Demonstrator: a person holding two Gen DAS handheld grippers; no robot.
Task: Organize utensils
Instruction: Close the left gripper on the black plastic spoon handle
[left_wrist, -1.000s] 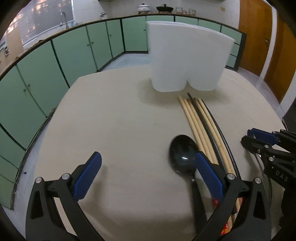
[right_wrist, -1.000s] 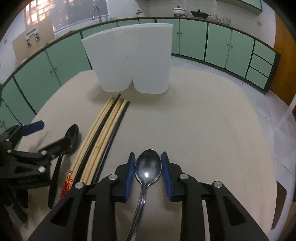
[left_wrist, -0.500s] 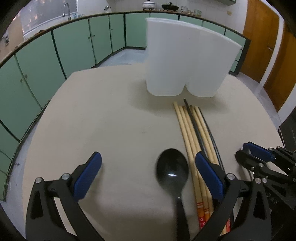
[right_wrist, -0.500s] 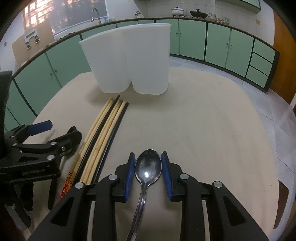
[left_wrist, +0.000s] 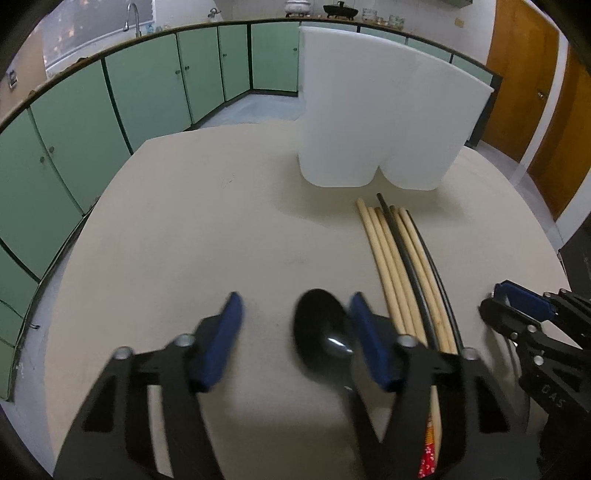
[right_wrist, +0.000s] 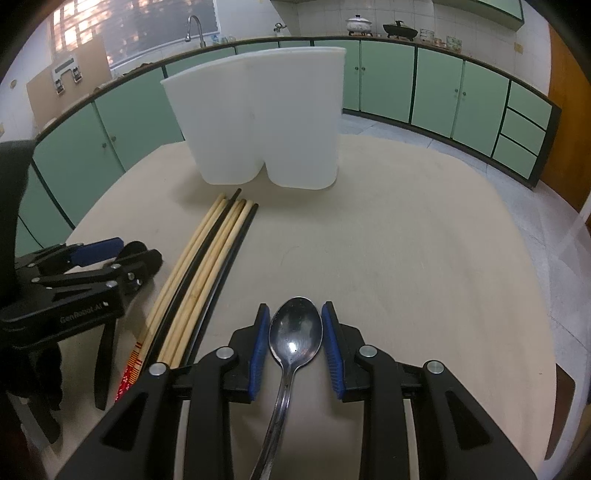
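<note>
A black spoon (left_wrist: 325, 341) lies on the beige table between the fingers of my left gripper (left_wrist: 295, 343), close to the right finger; the jaws are partly closed and blurred, with a gap left of the bowl. My right gripper (right_wrist: 295, 341) is shut on a metal spoon (right_wrist: 295, 334), its pads against the bowl's sides. Several wooden and black chopsticks (left_wrist: 402, 266) lie side by side between the two grippers, also in the right wrist view (right_wrist: 207, 273). A white two-compartment holder (left_wrist: 380, 122) stands beyond them (right_wrist: 266, 118).
The table's (right_wrist: 406, 236) edge curves round on all sides. Green cabinets (left_wrist: 147, 85) line the room behind. The left gripper shows in the right wrist view (right_wrist: 122, 258), and the right gripper in the left wrist view (left_wrist: 517, 306).
My left gripper's jaws have narrowed a lot around the black spoon. The right gripper still holds the metal spoon in place.
</note>
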